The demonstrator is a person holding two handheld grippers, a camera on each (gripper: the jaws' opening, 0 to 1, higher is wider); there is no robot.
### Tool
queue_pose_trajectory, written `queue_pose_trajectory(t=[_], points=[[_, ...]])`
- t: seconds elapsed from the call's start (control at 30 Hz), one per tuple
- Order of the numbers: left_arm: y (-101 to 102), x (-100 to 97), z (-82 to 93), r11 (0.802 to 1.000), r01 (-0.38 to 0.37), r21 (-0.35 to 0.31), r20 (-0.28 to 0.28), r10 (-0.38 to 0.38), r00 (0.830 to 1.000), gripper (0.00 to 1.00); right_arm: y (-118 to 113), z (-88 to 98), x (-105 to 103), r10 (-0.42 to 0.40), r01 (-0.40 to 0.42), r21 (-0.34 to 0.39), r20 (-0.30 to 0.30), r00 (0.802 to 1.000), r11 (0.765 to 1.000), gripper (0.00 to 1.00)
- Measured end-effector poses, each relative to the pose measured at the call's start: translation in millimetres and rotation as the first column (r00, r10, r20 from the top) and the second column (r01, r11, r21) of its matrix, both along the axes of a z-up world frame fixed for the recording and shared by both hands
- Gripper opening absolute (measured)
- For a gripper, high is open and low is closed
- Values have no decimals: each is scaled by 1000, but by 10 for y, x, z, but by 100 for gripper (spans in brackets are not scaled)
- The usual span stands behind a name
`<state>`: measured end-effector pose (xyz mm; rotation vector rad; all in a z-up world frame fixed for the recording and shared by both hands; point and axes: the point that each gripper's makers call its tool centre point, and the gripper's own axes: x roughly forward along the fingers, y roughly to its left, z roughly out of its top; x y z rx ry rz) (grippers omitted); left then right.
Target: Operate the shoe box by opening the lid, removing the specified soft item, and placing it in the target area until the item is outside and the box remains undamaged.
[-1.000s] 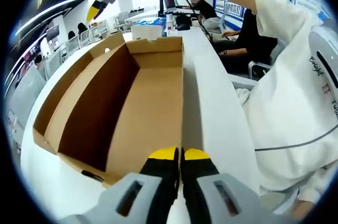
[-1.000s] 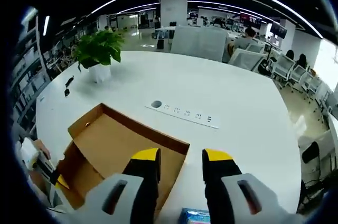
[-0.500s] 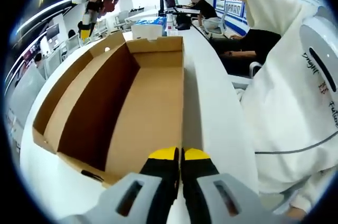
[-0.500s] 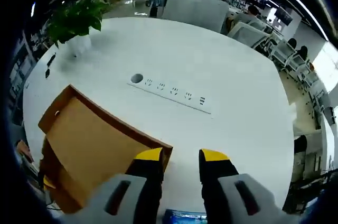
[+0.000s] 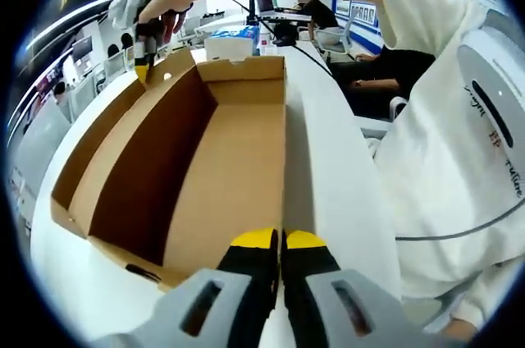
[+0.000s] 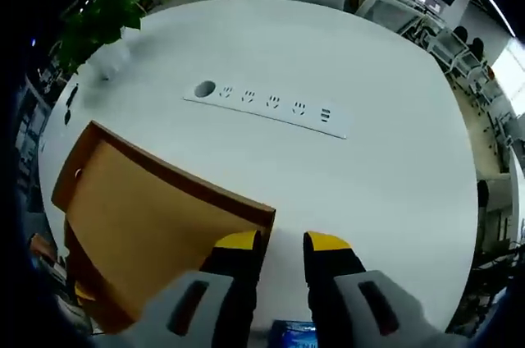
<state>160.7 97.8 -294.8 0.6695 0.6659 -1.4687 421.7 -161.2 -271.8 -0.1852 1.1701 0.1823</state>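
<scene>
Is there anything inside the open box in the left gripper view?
No. The cardboard box stands open on the white table, and its floor and walls show bare brown cardboard.

Dark lettering on white shirt (image 5: 459, 176), possibly "Bright", otherwise unreadable.

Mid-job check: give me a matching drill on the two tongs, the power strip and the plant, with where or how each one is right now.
Things:
1. left tongs
2. right tongs
3. power strip
4. potted plant

States or places:
A. lies flat in the white table, past the shoe box
B. jaws apart, over a corner of the shoe box
C. jaws together on the shoe box's near rim
D. stands near the table's edge, beyond the strip

Pairs: 1-C, 2-B, 3-A, 4-D
</scene>
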Motion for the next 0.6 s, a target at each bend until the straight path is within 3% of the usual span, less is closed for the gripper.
queue_pose_trajectory(t=[0.3, 0.5, 0.53, 0.6], points=[[-3, -10, -1, 1000, 2, 0, 1, -2, 1000, 1, -20, -61, 40, 8, -8, -38, -11, 1000, 999, 17], [2, -10, 0, 1000, -5, 1, -4, 5, 1000, 1, 104, -213, 1, -9, 11, 33, -39, 999, 999, 4], [1, -12, -1, 1000, -5, 2, -6, 5, 1000, 1, 16, -214, 24, 10, -11, -17, -46, 999, 1000, 4], [1, -12, -2, 1000, -1, 0, -3, 1, 1000, 1, 19, -213, 26, -11, 11, -7, -18, 1000, 1000, 4]])
